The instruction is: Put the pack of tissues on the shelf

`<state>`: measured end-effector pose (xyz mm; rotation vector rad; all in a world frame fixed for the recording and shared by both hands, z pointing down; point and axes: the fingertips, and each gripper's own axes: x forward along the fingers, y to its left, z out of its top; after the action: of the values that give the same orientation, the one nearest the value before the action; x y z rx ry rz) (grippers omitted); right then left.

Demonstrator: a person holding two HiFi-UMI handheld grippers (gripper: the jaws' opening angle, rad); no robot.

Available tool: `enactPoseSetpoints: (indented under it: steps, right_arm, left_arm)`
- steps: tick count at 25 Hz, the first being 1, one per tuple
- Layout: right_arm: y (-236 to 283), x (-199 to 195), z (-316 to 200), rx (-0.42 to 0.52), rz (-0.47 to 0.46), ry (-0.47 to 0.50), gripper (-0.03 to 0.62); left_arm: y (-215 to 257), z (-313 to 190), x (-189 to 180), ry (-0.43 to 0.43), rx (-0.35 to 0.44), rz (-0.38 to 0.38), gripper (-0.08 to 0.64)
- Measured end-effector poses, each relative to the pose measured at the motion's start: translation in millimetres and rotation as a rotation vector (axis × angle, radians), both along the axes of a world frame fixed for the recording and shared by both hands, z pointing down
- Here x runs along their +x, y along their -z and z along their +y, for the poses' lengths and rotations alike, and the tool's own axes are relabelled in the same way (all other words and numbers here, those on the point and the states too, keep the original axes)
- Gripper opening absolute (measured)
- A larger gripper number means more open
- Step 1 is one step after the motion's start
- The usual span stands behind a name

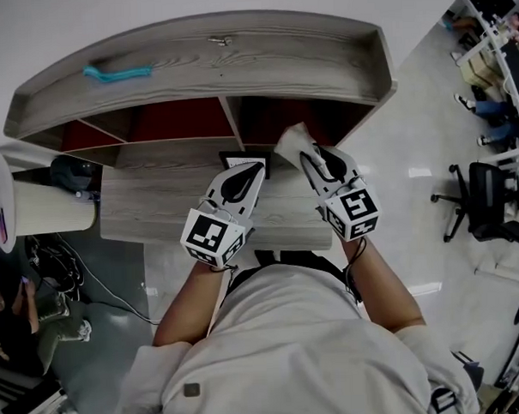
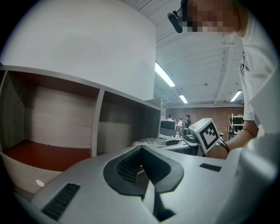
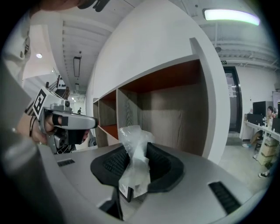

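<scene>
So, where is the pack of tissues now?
The pack of tissues shows right of centre in the head view, clamped in the right gripper, just before the right-hand compartment of the shelf.

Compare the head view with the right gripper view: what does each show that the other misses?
Head view only: a teal plastic tool lying on top of the grey wood-grain shelf unit, and the person's white shirt. Right gripper view only: the right gripper's black pads clamped on the clear-wrapped pack of tissues, and a ceiling light strip. Both: the pack, the left gripper, the shelf's red-lined compartments.
</scene>
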<state>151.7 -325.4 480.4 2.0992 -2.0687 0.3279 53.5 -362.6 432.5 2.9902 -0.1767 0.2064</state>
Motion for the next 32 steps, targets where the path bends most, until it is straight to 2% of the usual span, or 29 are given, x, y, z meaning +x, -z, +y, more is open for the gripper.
enactPoseSetpoints:
  steps: [10, 18, 32]
  right_arm:
    - [-28, 21, -46, -0.035, -0.003, -0.001, 0.127]
    - [-44, 39, -73, -0.060, 0.012, -0.005, 0.130]
    - [-69, 54, -100, -0.120, 0.043, -0.055, 0.151]
  left_arm:
    - [-18, -29, 37, 0.051, -0.020, -0.016, 0.015]
    - [-30, -41, 59, 0.073, -0.003, -0.036, 0.015]
    - [-41, -55, 63, 0.128, -0.023, -0.047, 0.015]
